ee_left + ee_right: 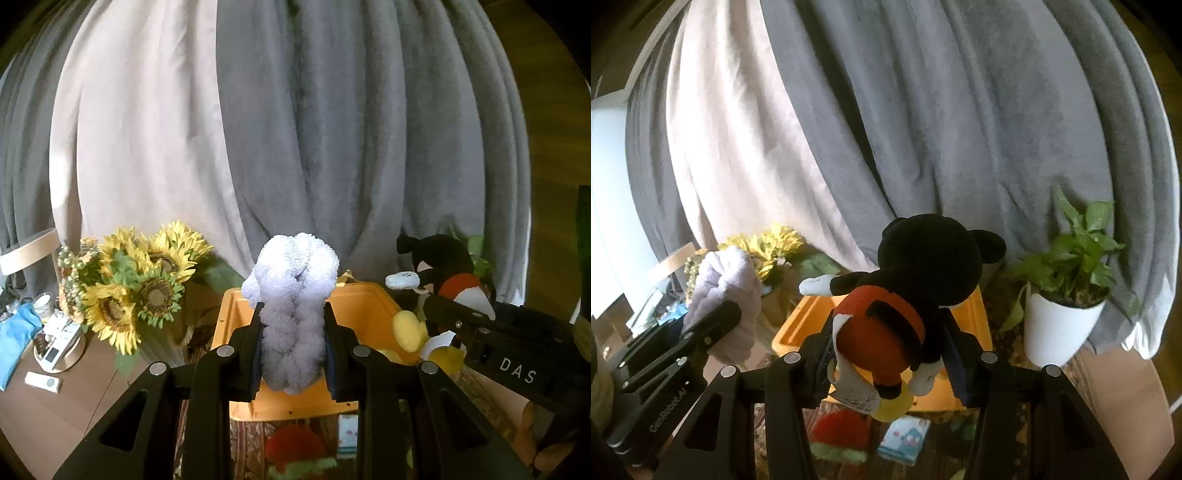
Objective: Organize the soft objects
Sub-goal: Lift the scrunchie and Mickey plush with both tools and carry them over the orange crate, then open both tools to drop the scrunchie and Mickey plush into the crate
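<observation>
Two soft items held above orange bin, prob. for drop-in: left tongs clenched on lilac fluffy plush, right tongs clenched on mouse plush.

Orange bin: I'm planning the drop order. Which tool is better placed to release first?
Left, probably: its tool holds the white plush directly over the bin; the mouse plush hangs nearer the bin's edge.

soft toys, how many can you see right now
3 at least: a fluffy white plush in the left tool, a black mouse doll in the right tool, and a red plush lying below; others may be hidden.
</observation>
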Available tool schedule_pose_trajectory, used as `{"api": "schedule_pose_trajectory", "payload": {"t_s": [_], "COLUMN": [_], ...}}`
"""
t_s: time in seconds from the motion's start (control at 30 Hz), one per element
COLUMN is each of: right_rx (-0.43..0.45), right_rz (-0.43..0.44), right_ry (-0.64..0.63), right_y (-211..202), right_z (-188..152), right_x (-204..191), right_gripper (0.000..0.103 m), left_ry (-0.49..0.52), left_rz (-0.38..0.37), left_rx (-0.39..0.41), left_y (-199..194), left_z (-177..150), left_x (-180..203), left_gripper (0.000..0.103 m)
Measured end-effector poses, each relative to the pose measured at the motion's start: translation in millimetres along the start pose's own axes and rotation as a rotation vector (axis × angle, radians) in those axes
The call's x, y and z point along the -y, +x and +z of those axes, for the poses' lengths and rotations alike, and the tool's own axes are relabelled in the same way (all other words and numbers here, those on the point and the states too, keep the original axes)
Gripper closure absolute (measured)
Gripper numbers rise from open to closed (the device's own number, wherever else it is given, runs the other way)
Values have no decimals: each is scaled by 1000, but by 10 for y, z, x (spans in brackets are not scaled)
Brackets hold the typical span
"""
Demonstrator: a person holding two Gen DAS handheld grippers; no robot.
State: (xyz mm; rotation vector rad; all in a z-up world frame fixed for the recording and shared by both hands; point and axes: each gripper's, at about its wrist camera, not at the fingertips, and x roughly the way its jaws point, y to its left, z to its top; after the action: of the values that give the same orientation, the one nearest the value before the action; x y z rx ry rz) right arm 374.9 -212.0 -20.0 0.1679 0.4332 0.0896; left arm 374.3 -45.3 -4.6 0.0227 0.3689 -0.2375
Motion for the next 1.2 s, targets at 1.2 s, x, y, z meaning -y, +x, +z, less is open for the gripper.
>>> {"api": "schedule_pose_trajectory", "payload": {"t_s": [1.2], "right_rx": [-409], "right_rz": [-12], "right_ry": [-36], "right_y": [2135], "right_z": [-50], "right_x": [323], "right_gripper": [48], "left_ry": [-1], "left_rz": [26], "left_rx": [-370], "left_y": [2172], "left_z": [-313], "left_x": [-323], "left_gripper": [73]}}
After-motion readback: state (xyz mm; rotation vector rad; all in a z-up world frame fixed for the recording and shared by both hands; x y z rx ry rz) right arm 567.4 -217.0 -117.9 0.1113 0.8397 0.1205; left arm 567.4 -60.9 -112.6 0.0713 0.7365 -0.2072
